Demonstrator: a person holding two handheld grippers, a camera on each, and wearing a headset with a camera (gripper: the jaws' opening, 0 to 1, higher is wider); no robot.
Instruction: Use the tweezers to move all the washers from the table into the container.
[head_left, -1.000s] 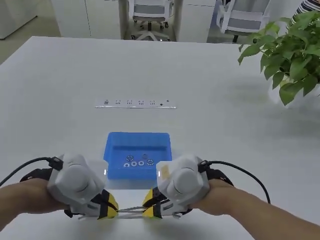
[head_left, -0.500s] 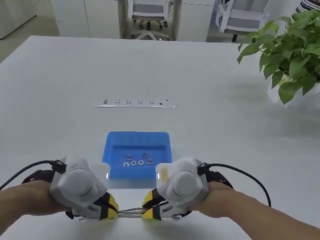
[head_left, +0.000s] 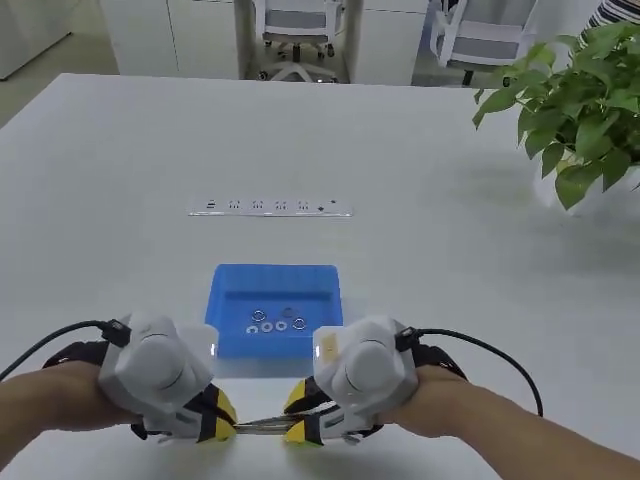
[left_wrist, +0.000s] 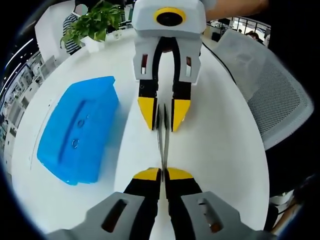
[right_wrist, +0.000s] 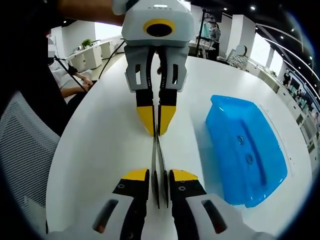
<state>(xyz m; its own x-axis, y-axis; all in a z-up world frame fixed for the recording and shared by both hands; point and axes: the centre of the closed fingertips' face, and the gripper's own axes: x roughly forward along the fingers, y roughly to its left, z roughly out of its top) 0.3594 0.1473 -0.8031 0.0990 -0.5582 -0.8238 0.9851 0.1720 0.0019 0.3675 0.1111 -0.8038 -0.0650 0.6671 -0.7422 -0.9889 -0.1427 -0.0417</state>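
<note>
Left gripper view: tweezers pinched by left fingers, reaching between right fingers.

Leafy plant (far right), white strip

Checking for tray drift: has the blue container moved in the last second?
No. The blue container keeps the same gap and alignment below the white strip on the table, with the washers inside.
</note>
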